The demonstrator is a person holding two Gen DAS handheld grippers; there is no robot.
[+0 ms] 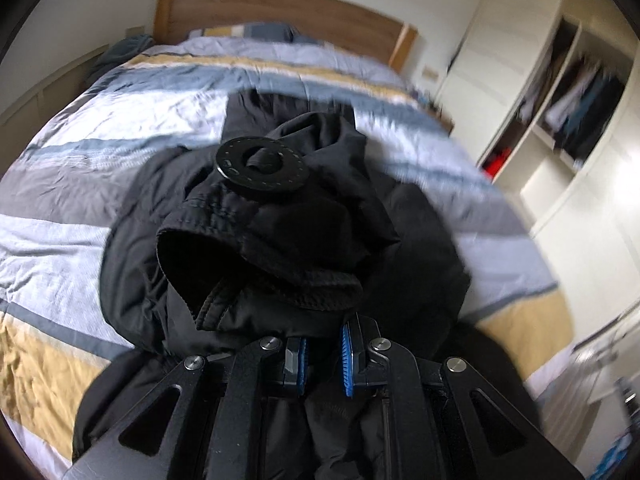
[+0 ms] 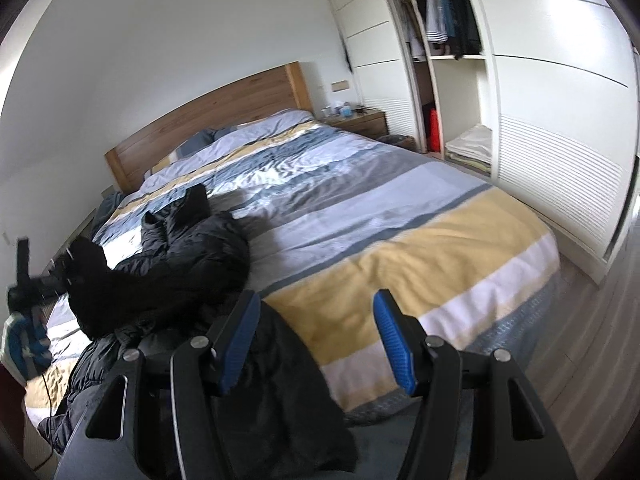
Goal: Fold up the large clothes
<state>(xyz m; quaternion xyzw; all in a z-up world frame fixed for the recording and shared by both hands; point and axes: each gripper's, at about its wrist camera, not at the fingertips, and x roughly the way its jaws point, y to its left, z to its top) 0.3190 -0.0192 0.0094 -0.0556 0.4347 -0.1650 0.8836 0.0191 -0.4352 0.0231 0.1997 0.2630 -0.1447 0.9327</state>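
Note:
A large black padded jacket (image 1: 280,240) lies bunched on the striped duvet (image 1: 80,208) of a bed. My left gripper (image 1: 323,344) is shut on a fold of the jacket near its cuff and holds it lifted; a round black disc (image 1: 262,168) sits on the fabric beyond. In the right wrist view the jacket (image 2: 192,256) lies at the bed's near left corner, part hanging over the edge. My right gripper (image 2: 316,340) is open and empty above the bed's foot; its left finger (image 2: 240,340) is beside the hanging fabric. The left gripper (image 2: 28,280) shows at far left.
A wooden headboard (image 2: 224,112) and pillows stand at the far end. A bedside table (image 2: 356,122) with small items is at the right. An open white wardrobe (image 2: 452,80) with hanging clothes lines the right wall. Wooden floor (image 2: 592,340) runs beside the bed.

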